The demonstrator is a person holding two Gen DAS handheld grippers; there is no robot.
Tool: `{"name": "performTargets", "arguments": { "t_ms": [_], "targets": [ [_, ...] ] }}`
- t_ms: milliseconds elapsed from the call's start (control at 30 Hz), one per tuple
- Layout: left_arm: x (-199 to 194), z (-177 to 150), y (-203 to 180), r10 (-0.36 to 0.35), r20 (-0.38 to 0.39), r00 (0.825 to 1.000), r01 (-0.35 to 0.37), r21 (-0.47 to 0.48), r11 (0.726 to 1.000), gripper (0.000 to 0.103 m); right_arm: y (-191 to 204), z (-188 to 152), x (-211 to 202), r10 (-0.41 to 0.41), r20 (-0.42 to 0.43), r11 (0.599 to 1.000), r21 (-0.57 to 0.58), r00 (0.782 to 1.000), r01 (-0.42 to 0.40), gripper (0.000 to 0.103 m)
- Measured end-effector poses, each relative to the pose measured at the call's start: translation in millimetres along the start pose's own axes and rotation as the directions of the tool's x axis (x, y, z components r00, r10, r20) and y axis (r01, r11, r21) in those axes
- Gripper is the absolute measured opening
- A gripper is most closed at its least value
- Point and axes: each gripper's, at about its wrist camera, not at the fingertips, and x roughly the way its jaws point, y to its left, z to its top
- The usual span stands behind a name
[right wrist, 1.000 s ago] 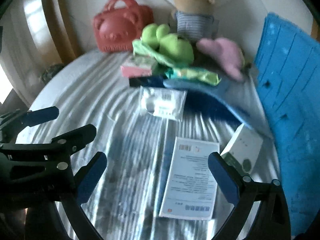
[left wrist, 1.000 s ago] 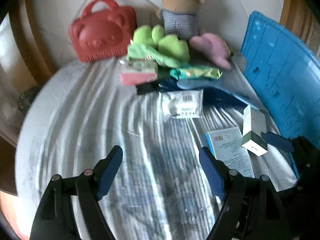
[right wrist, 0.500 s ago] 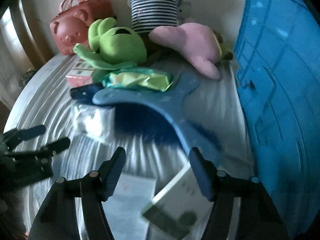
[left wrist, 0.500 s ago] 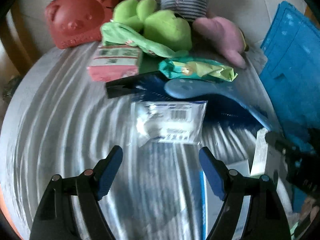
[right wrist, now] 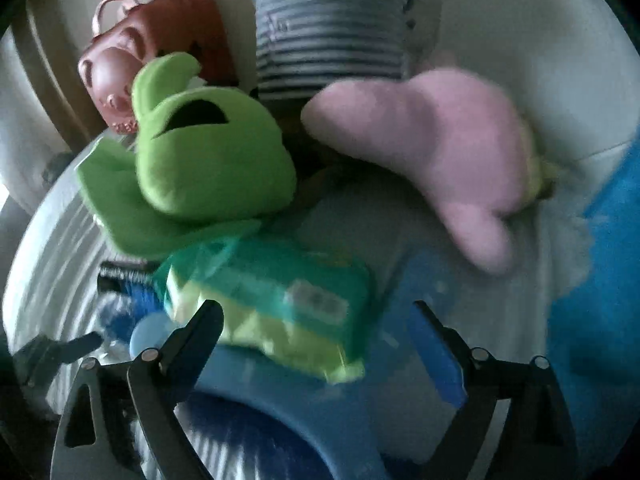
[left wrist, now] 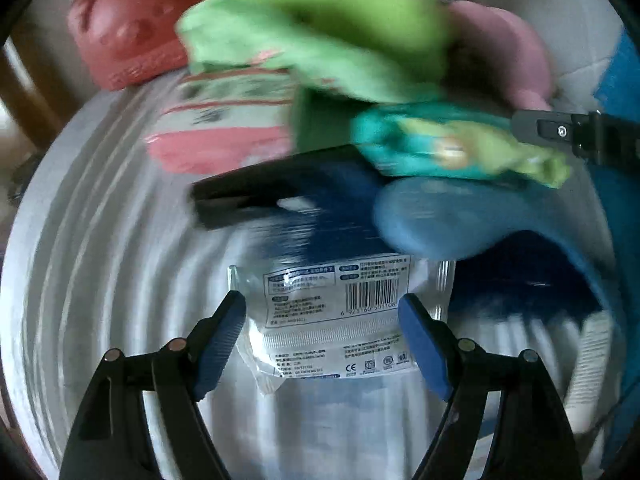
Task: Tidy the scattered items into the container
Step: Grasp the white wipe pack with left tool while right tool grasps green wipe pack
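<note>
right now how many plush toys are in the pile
3: green plush at left, pink plush at right, striped-shirt plush standing behind them. Others may be hidden underneath.

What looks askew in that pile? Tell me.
The green-and-teal soft packet lies tilted on the blue brush's plastic handle, and the green plush toy slumps over the packets behind. Nothing looks spilled or damaged.

Dim light, heavy motion blur, fisheye warp + dark corners
</note>
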Motion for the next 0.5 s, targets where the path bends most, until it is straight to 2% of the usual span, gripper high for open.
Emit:
{"name": "performTargets", "arguments": {
  "t_ms": [67, 100, 167, 267, 400, 500],
  "targets": [
    [4.7, -1.9, 23.2, 0.047, -0.012, 0.999, -0.047, -0.026, 0.999, 0.079, 9.7, 0.7, 20.6, 0.010, -0.048, 1.000, 0.006, 0.999, -0.010, 0.103],
    [7.1, -2.9, 34.8, 0.070, -0.018, 0.997, -0.071, -0.038, 0.997, 0.079, 18.2, -0.9, 23.9, 0.010, -0.053, 1.000, -0.009, 0.999, -0.010, 0.103],
    [9.9, -7.7, 67.9, 0.092, -0.028, 0.995, -0.095, -0.094, 0.991, 0.079, 47.1, -10.0, 25.5, 0.105, -0.071, 0.993, -0.049, 0.992, -0.108, 0.103],
    [3.6, -15.8, 103.9, 0.144, -0.039, 0.989, -0.148, -0.150, 0.977, 0.079, 102.0, -32.5, 24.5, 0.178, -0.114, 0.973, -0.131, 0.977, -0.192, 0.103],
    [-13.5, -34.0, 141.7, 0.215, -0.049, 0.975, -0.221, -0.206, 0.953, 0.079, 149.0, -59.6, 8.9, 0.307, -0.169, 0.928, -0.164, 0.936, -0.334, 0.103],
    [-29.7, -53.2, 166.5, 0.241, -0.052, 0.969, -0.246, -0.262, 0.933, 0.079, 160.7, -68.2, -12.4, 0.319, -0.142, 0.920, -0.189, 0.937, -0.342, 0.103]
  ]
}}
